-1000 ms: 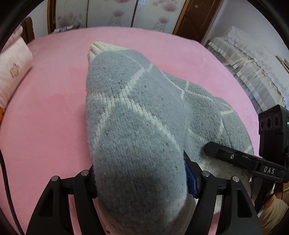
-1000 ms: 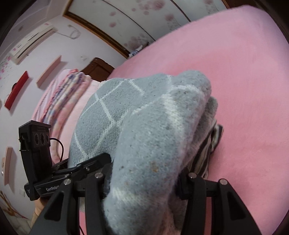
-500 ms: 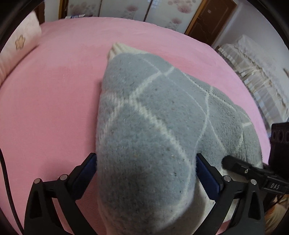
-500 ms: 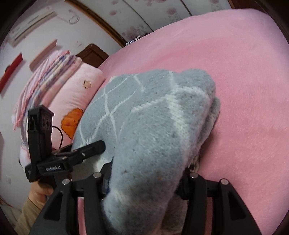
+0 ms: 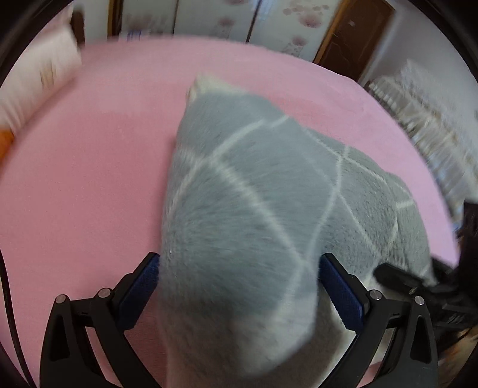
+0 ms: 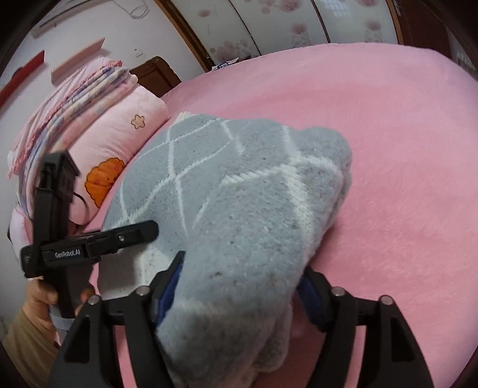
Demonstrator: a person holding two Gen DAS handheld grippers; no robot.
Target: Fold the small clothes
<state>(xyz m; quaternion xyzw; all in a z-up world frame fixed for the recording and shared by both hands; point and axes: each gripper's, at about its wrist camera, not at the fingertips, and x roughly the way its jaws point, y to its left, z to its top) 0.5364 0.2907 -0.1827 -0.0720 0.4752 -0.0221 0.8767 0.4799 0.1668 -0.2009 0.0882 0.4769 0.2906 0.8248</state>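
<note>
A grey knitted garment (image 5: 254, 215) with a white diamond pattern and a cream edge lies in a folded heap on the pink bed (image 5: 89, 179). My left gripper (image 5: 239, 286) has its jaws spread wide, with the garment's near fold bulging between the blue pads (image 5: 140, 286). My right gripper (image 6: 242, 286) also has its jaws spread, with the other corner of the garment (image 6: 239, 215) lying between them. The left gripper's finger also shows in the right wrist view (image 6: 98, 241), resting on the garment's edge.
Pink pillows (image 6: 119, 134) and a folded striped quilt (image 6: 65, 98) lie at the bed's head. A white lace-covered piece of furniture (image 5: 433, 125) stands beside the bed. Floral sliding doors (image 6: 269, 27) are behind. Bare pink bed (image 6: 403, 149) extends to the right.
Both grippers have opened wider and let the garment's folded corners go. The garment has settled lower onto the bed. The cameras have swung, the left view blurring.
</note>
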